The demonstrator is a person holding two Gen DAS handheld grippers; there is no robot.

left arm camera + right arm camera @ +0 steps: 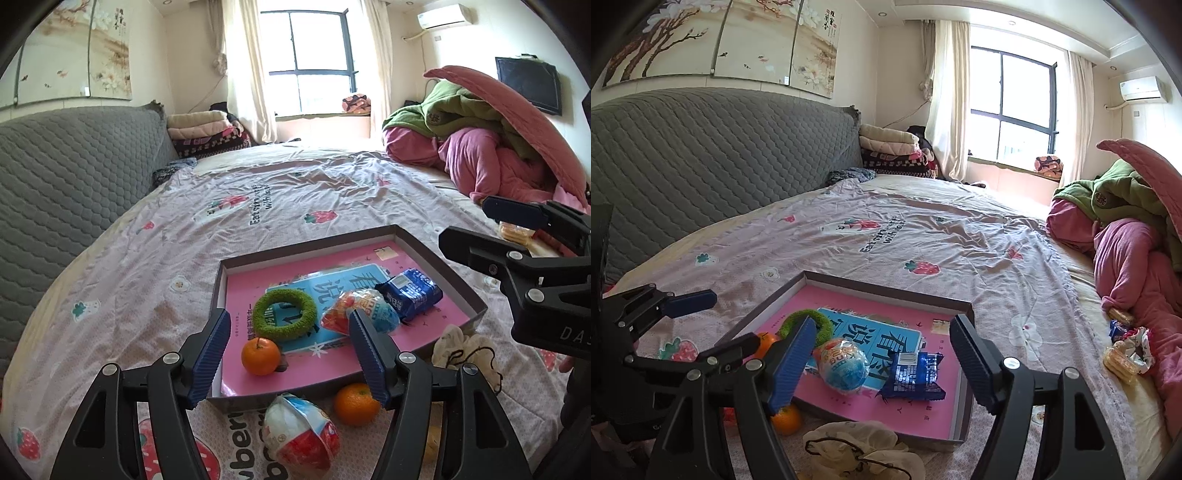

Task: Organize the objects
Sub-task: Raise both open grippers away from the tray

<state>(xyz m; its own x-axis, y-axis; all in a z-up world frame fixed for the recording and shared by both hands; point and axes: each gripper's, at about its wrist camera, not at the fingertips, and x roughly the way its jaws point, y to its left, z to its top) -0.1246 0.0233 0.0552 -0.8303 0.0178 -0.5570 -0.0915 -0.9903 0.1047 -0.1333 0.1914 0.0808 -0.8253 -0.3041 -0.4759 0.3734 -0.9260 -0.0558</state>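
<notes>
1. Tray (476, 295) on the bedspread (147, 295) already holds a green ring (287, 314), one orange (260, 356), a foil egg (354, 312) and a blue packet (413, 293), all lying on its pink liner; judged from that, sorting is partly done.
2. Left gripper (288, 360) stands open with nothing between its fingers (210, 358); the boxed orange sits in the gap ahead of them, untouched.
3. Below those fingers, outside the tray's near wall, wait a second egg (303, 435) and a second orange (356, 404).
4. Right gripper (882, 365) is open and empty too; the egg and packet lie between its fingers, further ahead; a cream cloth (857, 443) lies below them, outside.
5. Wrapped snacks (1123, 354) sit well off beyond its right finger; these seem left to collect.
</notes>
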